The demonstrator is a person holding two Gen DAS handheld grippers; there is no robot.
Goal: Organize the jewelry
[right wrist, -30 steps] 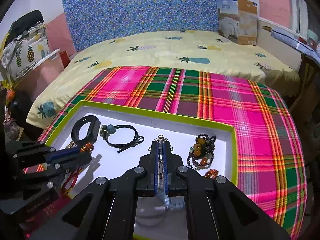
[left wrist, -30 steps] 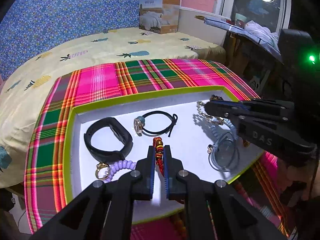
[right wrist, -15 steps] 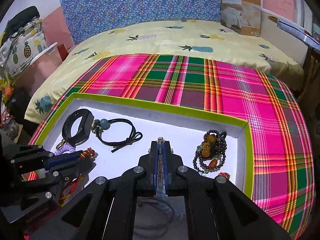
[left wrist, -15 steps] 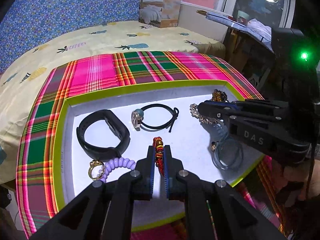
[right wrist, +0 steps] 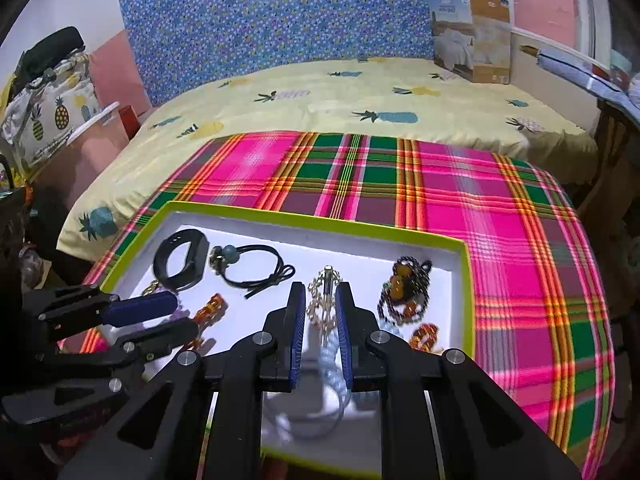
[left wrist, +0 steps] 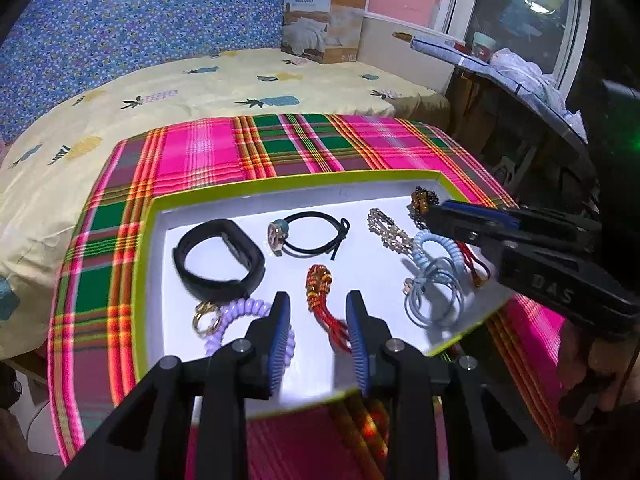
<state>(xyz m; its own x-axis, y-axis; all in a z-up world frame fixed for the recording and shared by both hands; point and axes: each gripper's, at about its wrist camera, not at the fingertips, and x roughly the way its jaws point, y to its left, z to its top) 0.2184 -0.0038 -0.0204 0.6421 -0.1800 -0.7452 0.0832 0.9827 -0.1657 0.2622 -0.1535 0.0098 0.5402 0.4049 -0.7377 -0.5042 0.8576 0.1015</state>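
Note:
A white tray with a lime-green rim lies on a plaid cloth and holds jewelry. In the left wrist view my left gripper is open above a red beaded tassel lying in the tray. A black band, a black cord bracelet, a purple coil with a gold ring, a gold chain and blue hair ties lie around it. In the right wrist view my right gripper is open over the gold chain, beside dark beads.
The plaid cloth covers a small table in front of a bed with a yellow pineapple sheet. A cardboard box stands at the back. Cluttered furniture is at the right.
Both grippers have opened. The left one let go of the red tassel, which now lies in the tray. The right one let go of the gold chain and blue ties.

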